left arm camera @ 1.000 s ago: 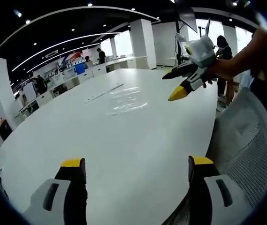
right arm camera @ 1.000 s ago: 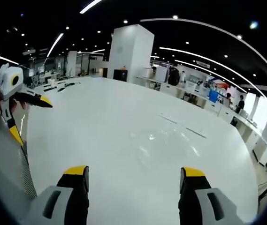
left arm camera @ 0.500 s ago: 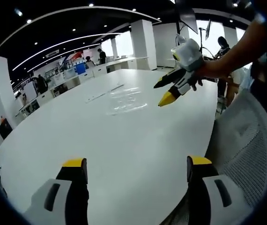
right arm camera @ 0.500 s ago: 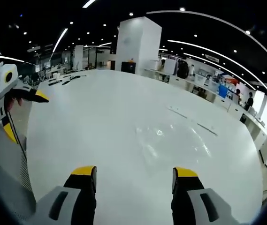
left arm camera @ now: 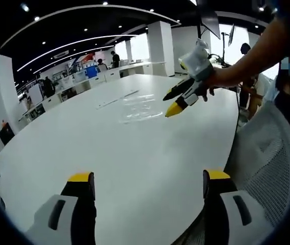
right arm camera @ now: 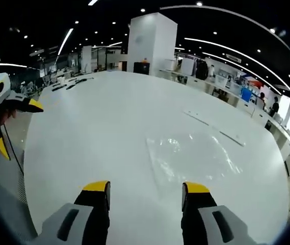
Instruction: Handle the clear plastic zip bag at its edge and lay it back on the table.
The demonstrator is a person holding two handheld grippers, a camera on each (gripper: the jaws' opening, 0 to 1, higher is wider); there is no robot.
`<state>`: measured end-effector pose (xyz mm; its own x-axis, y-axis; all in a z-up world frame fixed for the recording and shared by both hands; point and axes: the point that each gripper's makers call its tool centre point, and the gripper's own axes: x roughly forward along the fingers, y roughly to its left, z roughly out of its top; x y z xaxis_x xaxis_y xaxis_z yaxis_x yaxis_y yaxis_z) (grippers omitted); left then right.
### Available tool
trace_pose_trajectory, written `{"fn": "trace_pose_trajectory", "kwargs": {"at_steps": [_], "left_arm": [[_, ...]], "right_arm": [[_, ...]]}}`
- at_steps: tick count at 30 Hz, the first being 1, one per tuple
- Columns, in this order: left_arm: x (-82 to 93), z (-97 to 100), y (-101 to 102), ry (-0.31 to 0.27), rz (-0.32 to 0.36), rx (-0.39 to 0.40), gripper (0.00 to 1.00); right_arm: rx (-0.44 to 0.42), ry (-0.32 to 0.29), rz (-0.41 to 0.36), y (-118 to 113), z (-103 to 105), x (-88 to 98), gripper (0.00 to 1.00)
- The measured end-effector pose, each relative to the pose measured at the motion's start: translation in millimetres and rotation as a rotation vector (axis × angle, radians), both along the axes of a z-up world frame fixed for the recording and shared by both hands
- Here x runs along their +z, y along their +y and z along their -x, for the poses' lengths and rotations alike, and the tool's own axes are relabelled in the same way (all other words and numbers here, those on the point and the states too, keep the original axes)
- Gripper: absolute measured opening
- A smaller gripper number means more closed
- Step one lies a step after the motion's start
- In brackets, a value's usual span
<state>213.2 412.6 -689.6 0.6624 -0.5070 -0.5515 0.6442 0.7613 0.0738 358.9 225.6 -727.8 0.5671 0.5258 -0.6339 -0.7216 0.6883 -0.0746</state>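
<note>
- The bag [right arm camera: 193, 155] lies flat on the white counter [right arm camera: 99, 127], so an edge must be pinched.
- Right tool [right arm camera: 146, 188], jaws spread and empty, sits just before its near edge.
- Left tool [left arm camera: 147, 178], spread and empty, waits well apart.

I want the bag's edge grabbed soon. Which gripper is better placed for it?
Probably the right gripper: its open jaws point at the near edge of the clear zip bag lying flat on the table. The left gripper sits farther back.
</note>
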Motion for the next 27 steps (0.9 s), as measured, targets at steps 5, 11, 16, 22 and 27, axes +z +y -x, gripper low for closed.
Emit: {"fn": "trace_pose_trajectory", "kwargs": {"at_steps": [5,11,16,22,27], "left_arm": [[-0.1,1.8,-0.1,0.003,0.002,0.001,0.86],[-0.4,4.2,-0.7,0.007,-0.003,-0.007,0.86],[1.9,3.5,0.0,-0.002,-0.002,-0.002,0.85],[2.2,3.7,-0.5,0.002,0.0,-0.001,0.85],[2.0,4.5,-2.6,0.006,-0.004,-0.008,0.84]], "right_arm": [[-0.002,0.006,0.008,2.6,-3.7,-1.7,0.53],[-0.013,0.019,0.007,2.9,-12.9,-5.4,0.49],[-0.012,0.019,0.033,3.8,-14.1,-6.8,0.41],[-0.001,0.039,0.049,5.9,-15.8,-12.5,0.32],[-0.006,0.049,0.071,4.6,-22.1,-16.2,0.22]]}}
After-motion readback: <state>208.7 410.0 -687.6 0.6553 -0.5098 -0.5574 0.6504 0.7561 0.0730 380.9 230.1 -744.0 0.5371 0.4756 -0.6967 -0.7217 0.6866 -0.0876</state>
